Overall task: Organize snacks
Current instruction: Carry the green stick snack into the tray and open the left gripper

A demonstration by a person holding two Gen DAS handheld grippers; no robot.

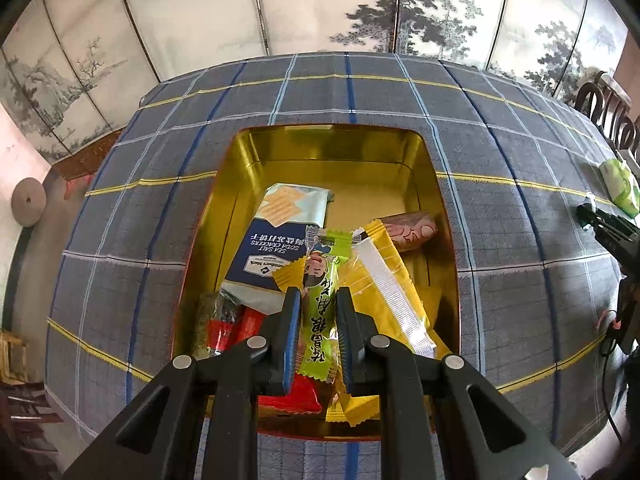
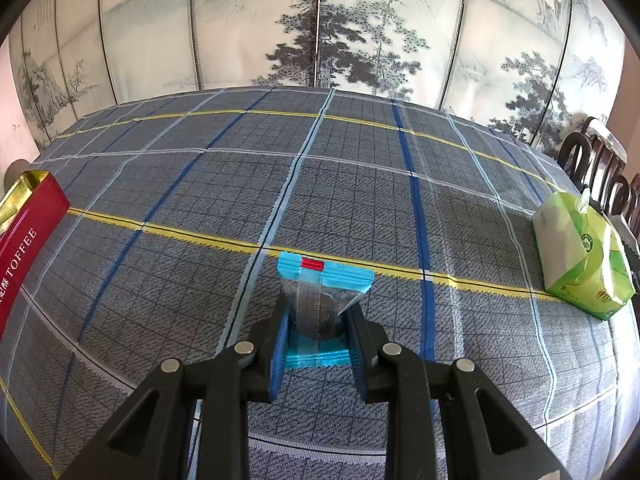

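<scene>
In the left wrist view my left gripper is shut on a green snack packet and holds it over the open gold-lined tin. The tin holds a soda cracker pack, yellow wrappers, a pink packet and red and green packets. In the right wrist view my right gripper is shut on a blue-ended clear packet with a dark snack, low over the checked tablecloth. The tin's red outer wall marked TOFFEE shows at the far left.
A green tissue pack lies on the table at the right; it also shows in the left wrist view. Dark wooden chairs stand past the right edge. A painted folding screen stands behind the table.
</scene>
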